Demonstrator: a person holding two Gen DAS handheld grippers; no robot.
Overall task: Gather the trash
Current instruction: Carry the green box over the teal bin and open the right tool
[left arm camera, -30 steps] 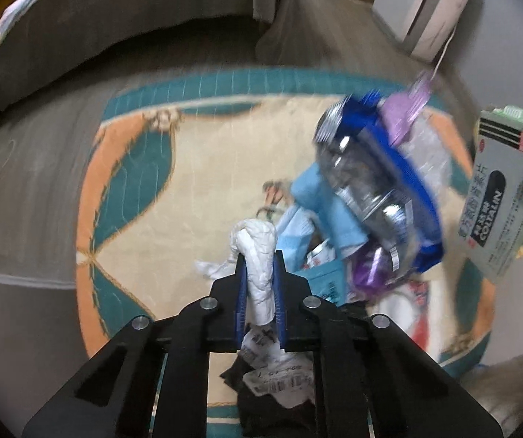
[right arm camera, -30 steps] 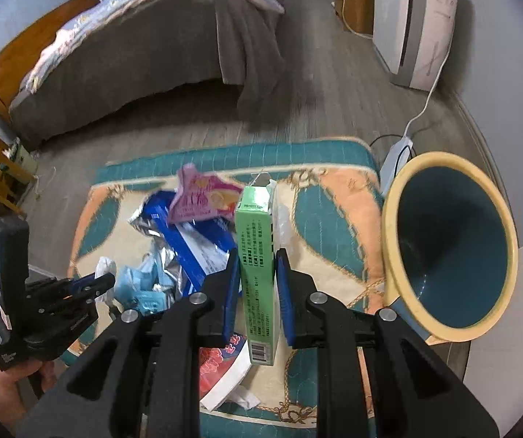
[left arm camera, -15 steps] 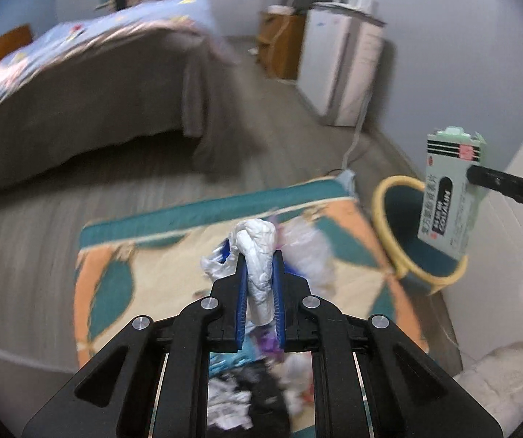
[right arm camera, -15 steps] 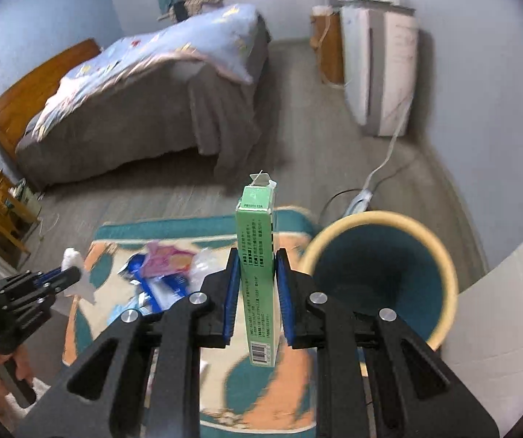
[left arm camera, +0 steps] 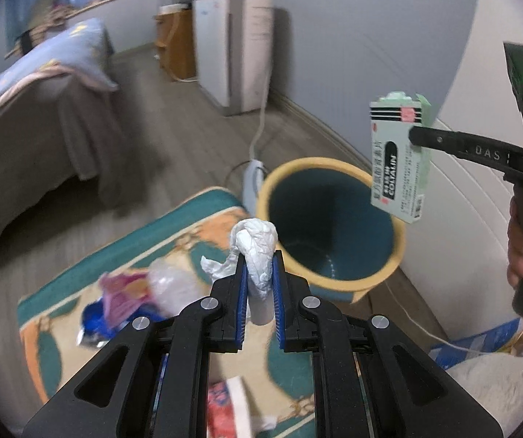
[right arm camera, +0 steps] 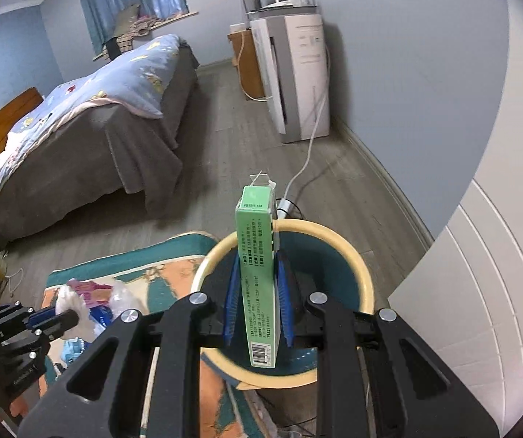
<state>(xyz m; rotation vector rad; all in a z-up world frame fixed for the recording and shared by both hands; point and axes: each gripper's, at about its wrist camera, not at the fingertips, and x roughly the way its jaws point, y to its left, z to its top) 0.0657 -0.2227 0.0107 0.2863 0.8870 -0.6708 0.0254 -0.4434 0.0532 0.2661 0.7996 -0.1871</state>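
My left gripper (left arm camera: 258, 262) is shut on a crumpled white tissue (left arm camera: 257, 252), held just short of the near rim of a teal waste bin with a yellow rim (left arm camera: 400, 233). My right gripper (right arm camera: 257, 277) is shut on a tall green carton (right arm camera: 258, 273), which hangs upright over the bin (right arm camera: 365, 281). The left wrist view shows that green carton (left arm camera: 398, 160) from the side, above the bin's right rim, pinched by the right gripper's fingers (left arm camera: 443, 140). The left gripper (right arm camera: 60, 315) shows at the lower left of the right wrist view.
Loose wrappers and plastic (left arm camera: 141, 292) lie on a patterned rug (left arm camera: 173, 241) left of the bin. A power strip and cable (left arm camera: 254, 179) lie behind it. A bed (right arm camera: 89, 124) stands at the left, a white appliance (right arm camera: 297, 73) by the wall, a white panel (right arm camera: 480, 292) at the right.
Both grippers have swung up and right from the trash on the rug toward the bin, each keeping its hold. The carton now hangs over the bin's mouth and the tissue nears its rim.
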